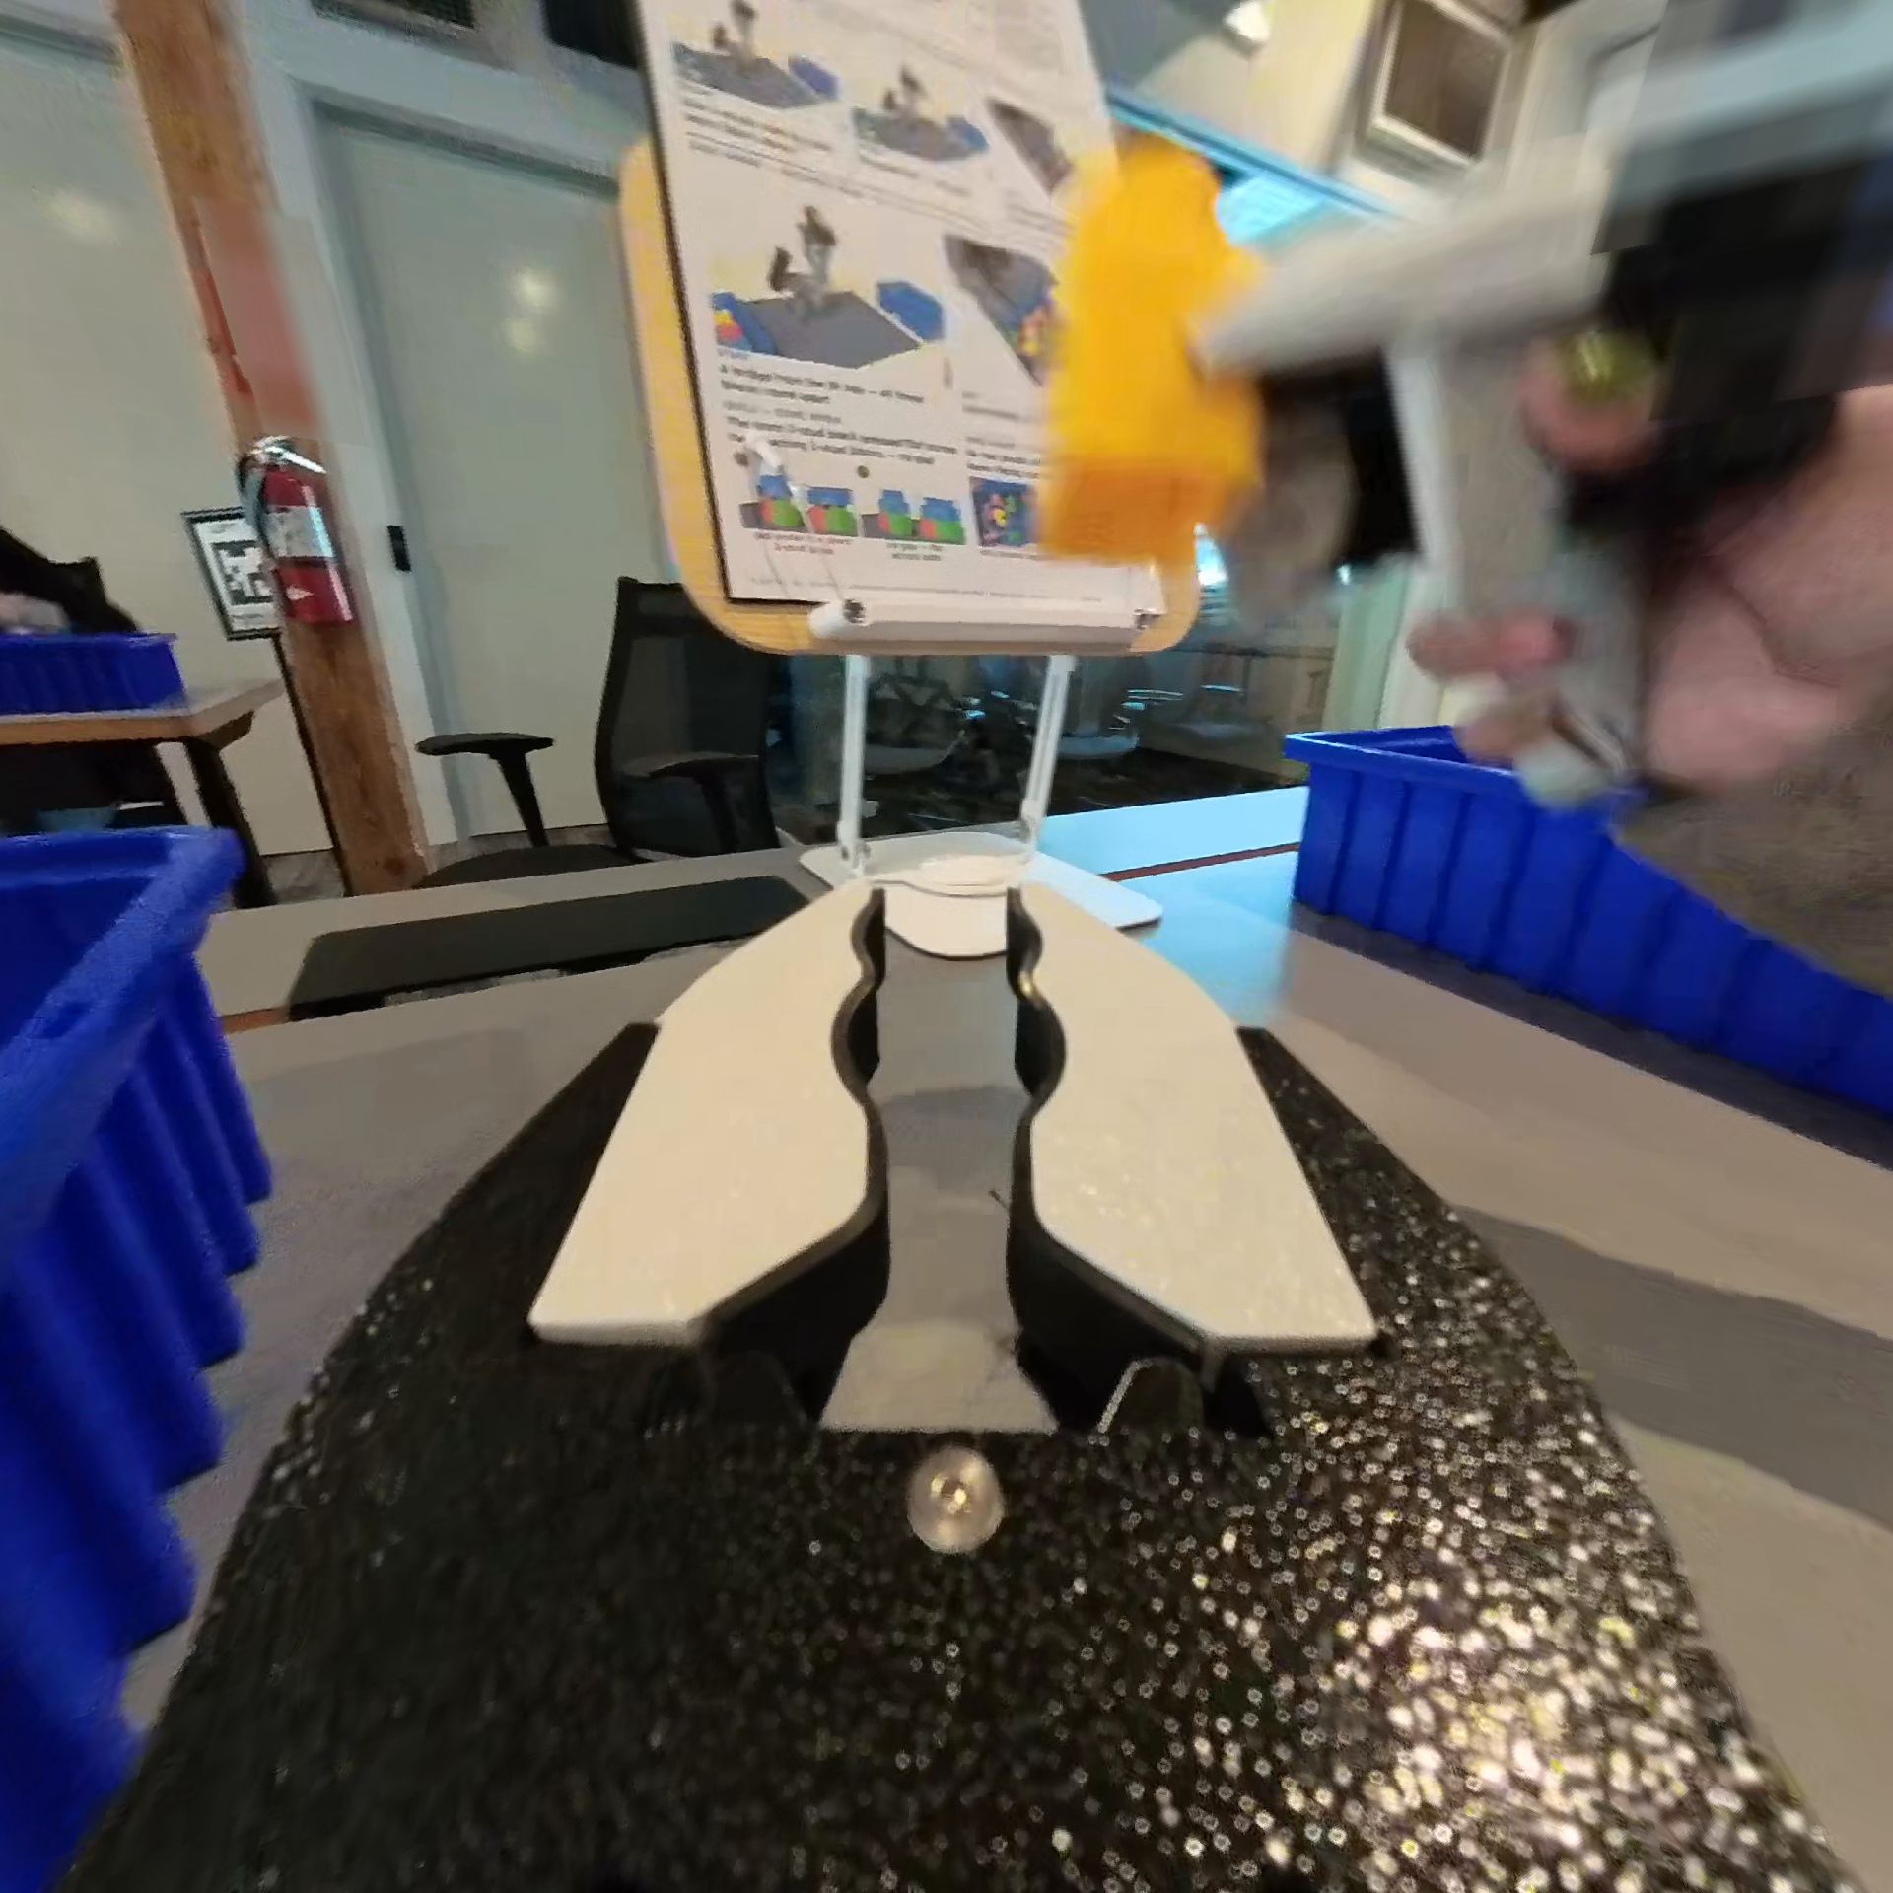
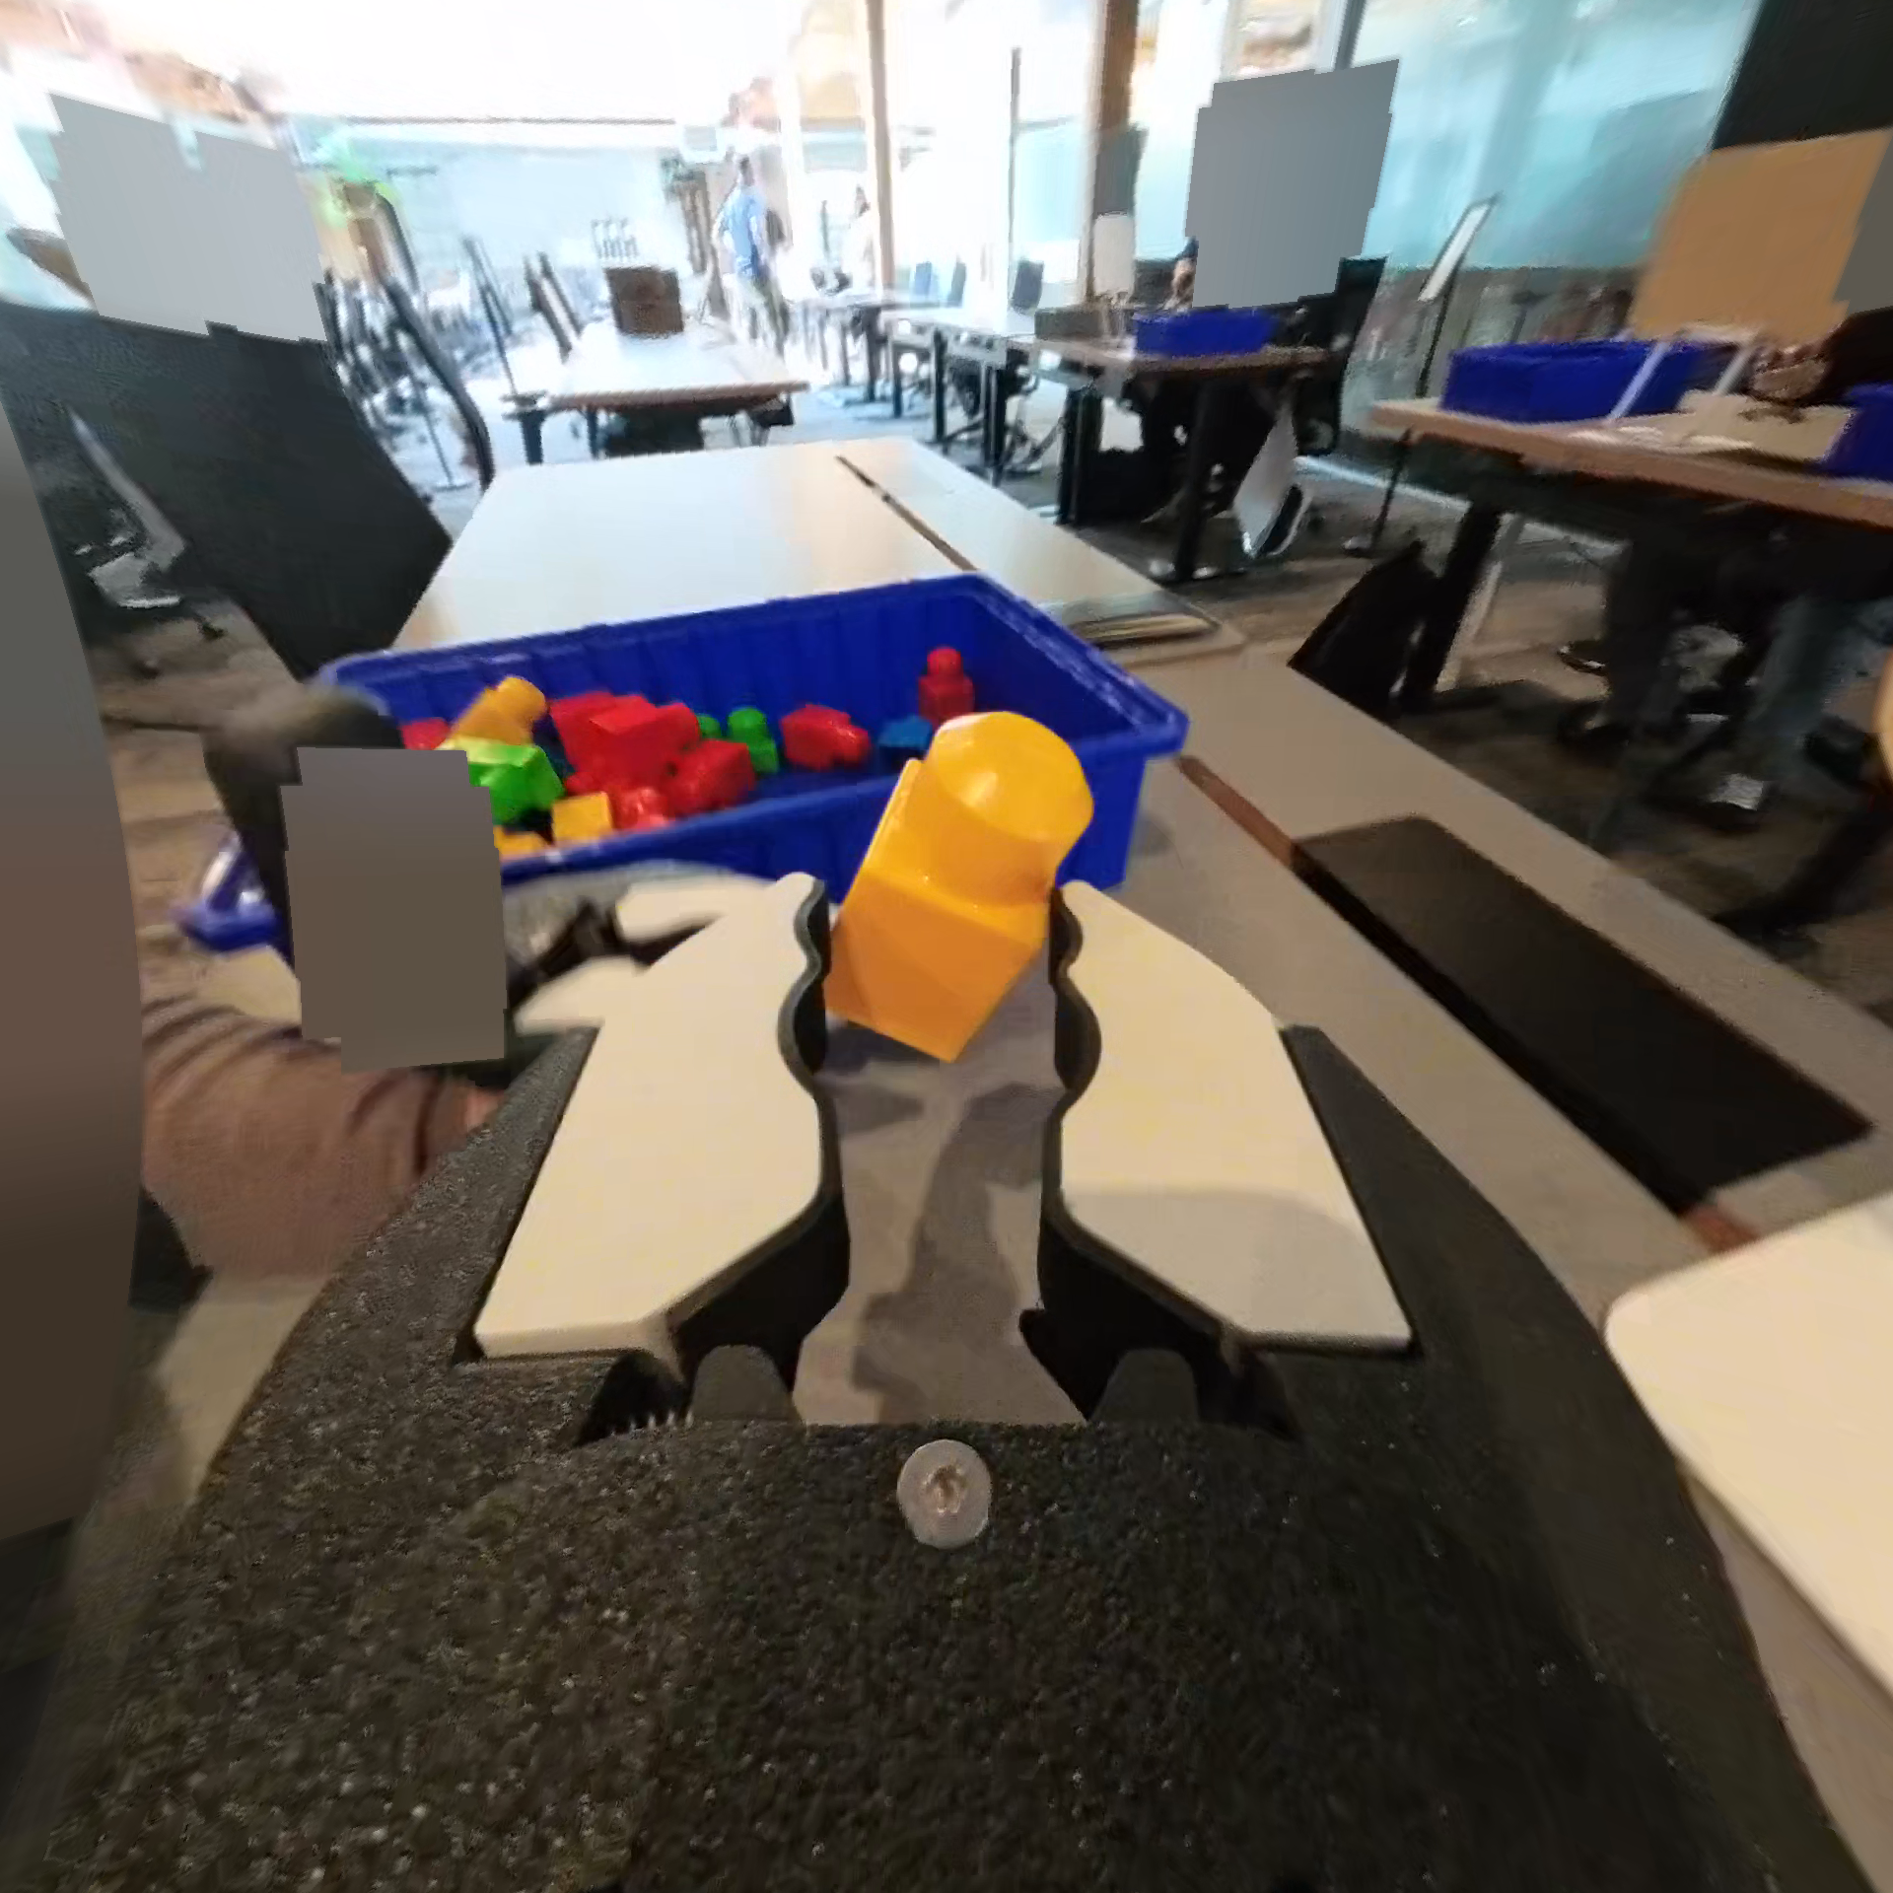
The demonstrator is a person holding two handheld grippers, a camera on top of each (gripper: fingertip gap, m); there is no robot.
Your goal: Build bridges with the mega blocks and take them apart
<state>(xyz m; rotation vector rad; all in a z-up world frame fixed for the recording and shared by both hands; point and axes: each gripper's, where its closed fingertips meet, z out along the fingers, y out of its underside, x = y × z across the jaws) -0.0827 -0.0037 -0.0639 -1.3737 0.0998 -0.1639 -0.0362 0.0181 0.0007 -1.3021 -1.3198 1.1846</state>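
Observation:
My right gripper (image 2: pixel 937 922) is shut on a yellow one-stud block (image 2: pixel 953 891) and holds it tilted above the grey table. In the left wrist view this gripper (image 1: pixel 1219 348) and the yellow block (image 1: pixel 1137 348) appear blurred, high at the upper right, held by a hand. My left gripper (image 1: pixel 944 922) is open with a narrow gap and holds nothing, low over the table. A blue bin (image 2: pixel 1127 707) behind the block holds several red, green, yellow and blue blocks (image 2: pixel 635 738). No built bridge is in view.
A blue bin (image 1: pixel 1537 901) stands at the right and another (image 1: pixel 102 1024) at the left of the left wrist view. A sheet on a white stand (image 1: pixel 871 307) stands ahead, with a black mat (image 1: pixel 533 937) beside it. A sleeve (image 2: pixel 287 1127) is at the left.

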